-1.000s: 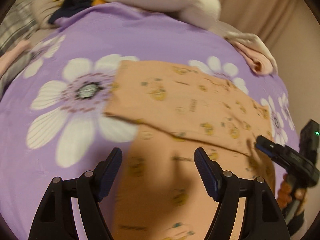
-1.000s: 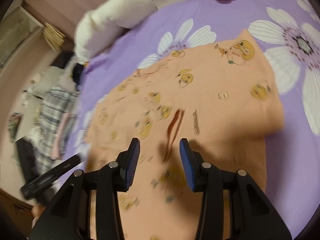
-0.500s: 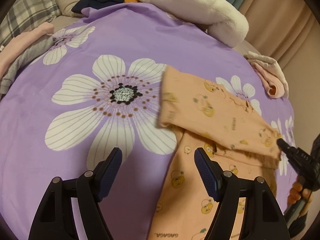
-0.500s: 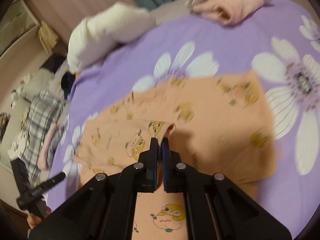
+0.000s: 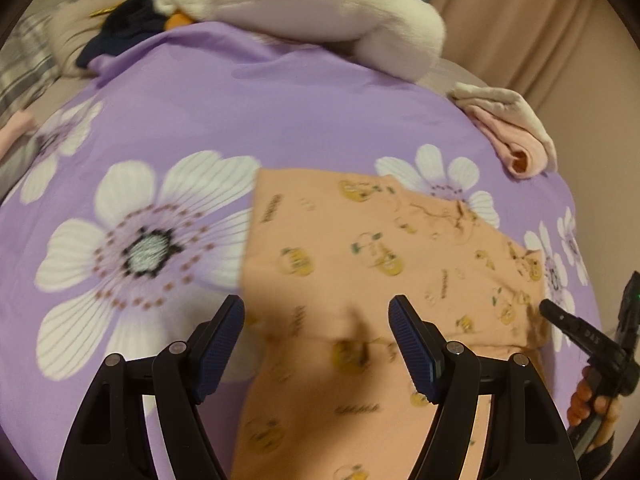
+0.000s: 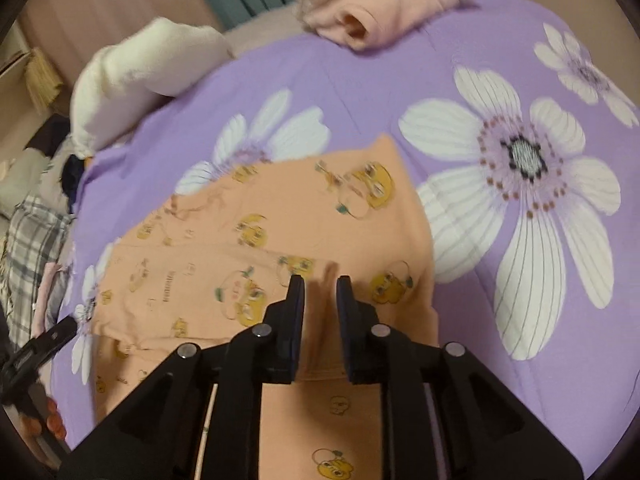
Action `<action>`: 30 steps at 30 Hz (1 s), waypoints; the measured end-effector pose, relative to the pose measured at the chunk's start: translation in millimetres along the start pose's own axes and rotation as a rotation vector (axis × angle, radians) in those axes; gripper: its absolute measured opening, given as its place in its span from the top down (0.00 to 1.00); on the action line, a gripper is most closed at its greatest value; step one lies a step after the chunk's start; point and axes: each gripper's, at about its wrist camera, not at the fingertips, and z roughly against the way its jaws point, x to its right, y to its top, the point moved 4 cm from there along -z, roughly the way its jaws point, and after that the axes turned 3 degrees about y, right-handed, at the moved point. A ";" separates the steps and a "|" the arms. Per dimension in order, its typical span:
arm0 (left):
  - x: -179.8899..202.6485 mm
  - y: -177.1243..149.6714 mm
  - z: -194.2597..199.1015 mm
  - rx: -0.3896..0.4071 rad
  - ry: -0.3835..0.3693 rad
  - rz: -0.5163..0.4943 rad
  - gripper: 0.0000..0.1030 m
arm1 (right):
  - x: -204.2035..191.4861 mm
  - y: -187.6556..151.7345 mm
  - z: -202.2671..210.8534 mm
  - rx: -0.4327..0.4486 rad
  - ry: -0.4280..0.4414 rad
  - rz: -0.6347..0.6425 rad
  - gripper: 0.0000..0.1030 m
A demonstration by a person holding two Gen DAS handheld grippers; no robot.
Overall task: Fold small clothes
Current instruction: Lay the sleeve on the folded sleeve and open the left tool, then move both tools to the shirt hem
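Your left gripper (image 5: 316,340) is hovering with its jaws spread wide over the near part of the orange printed garment (image 5: 372,264), gripping nothing. Your right gripper (image 6: 320,292) is sitting low over the same garment (image 6: 280,240), jaws parted by a narrow gap with only bare cloth showing between them (nothing pinched). The garment is lying flat on the purple flowered bedspread (image 5: 240,112), a folded upper layer crossing the part that runs toward you; its left edge is falling beside the big white flower (image 5: 140,252). Open bedspread is stretching to the left and beyond the garment's far edge. At the bed's far side a white plush blanket (image 5: 312,4) is bunching up, and a folded pink piece (image 5: 516,140) is resting at the far right corner. A plaid cloth (image 6: 28,248) is lying off the bed's left side, with curtains (image 5: 512,16) hanging behind.
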 end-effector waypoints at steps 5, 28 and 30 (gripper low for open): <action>9.9 -3.8 -22.2 -0.031 -0.006 -0.036 0.44 | -20.6 -12.8 0.3 -0.022 0.072 0.098 0.83; -52.9 -76.3 51.4 -0.093 -0.108 0.127 0.32 | 0.4 -82.8 63.0 -0.080 0.144 0.016 0.49; -66.3 -87.6 60.6 -0.096 -0.139 0.176 0.31 | 12.6 -93.7 75.6 -0.076 0.148 -0.026 0.47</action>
